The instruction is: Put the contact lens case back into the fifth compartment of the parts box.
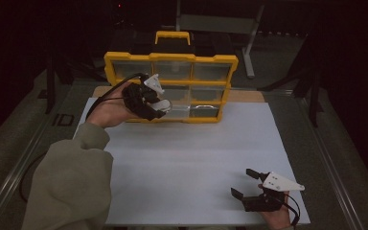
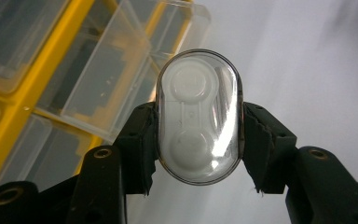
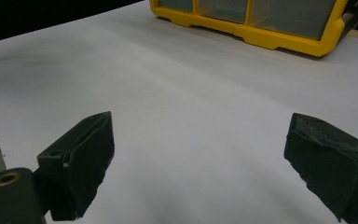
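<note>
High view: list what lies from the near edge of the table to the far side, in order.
Right gripper, jaws open, at the near right of the white sheet → left gripper holding a clear oval case → yellow organizer box with clear compartments → its yellow handle.

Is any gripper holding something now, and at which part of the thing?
The left gripper holds a small clear oval plastic case with a white insert, its pads pressing the two long sides. The right gripper is open and holds nothing.
</note>
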`<state>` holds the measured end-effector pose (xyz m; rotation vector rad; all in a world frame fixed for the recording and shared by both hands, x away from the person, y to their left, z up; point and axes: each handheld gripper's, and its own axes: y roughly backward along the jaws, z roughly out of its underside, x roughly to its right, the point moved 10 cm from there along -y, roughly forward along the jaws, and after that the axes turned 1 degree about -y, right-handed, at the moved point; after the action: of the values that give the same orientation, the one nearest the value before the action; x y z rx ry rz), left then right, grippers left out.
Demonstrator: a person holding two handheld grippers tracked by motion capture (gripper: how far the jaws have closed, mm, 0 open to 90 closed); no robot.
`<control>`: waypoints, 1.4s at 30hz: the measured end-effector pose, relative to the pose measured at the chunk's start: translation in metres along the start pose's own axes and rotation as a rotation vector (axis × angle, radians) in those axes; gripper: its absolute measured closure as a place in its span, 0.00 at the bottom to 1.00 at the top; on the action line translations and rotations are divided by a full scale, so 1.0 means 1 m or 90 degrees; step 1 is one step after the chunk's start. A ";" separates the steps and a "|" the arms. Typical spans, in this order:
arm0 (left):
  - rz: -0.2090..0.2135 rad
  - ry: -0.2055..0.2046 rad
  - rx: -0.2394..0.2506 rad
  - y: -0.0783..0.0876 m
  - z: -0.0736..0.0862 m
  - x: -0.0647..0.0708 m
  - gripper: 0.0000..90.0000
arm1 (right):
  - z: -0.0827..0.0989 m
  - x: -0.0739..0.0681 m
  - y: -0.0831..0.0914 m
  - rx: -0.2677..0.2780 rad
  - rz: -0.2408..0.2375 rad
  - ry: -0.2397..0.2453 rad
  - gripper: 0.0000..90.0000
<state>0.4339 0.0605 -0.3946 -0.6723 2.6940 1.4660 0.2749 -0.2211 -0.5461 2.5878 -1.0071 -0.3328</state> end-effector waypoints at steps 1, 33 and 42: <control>-0.001 0.001 0.000 0.000 0.000 -0.002 0.55 | 0.000 0.000 0.000 0.000 0.000 0.000 0.09; -0.052 0.134 -0.004 -0.036 -0.016 -0.051 0.54 | 0.000 0.001 0.000 0.002 -0.004 -0.010 0.09; -0.067 0.164 0.035 -0.033 -0.019 -0.052 0.17 | -0.001 0.000 0.000 0.003 -0.004 -0.007 0.09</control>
<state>0.4970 0.0490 -0.4001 -1.0495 2.8177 1.3597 0.2750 -0.2212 -0.5455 2.5973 -1.0054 -0.3470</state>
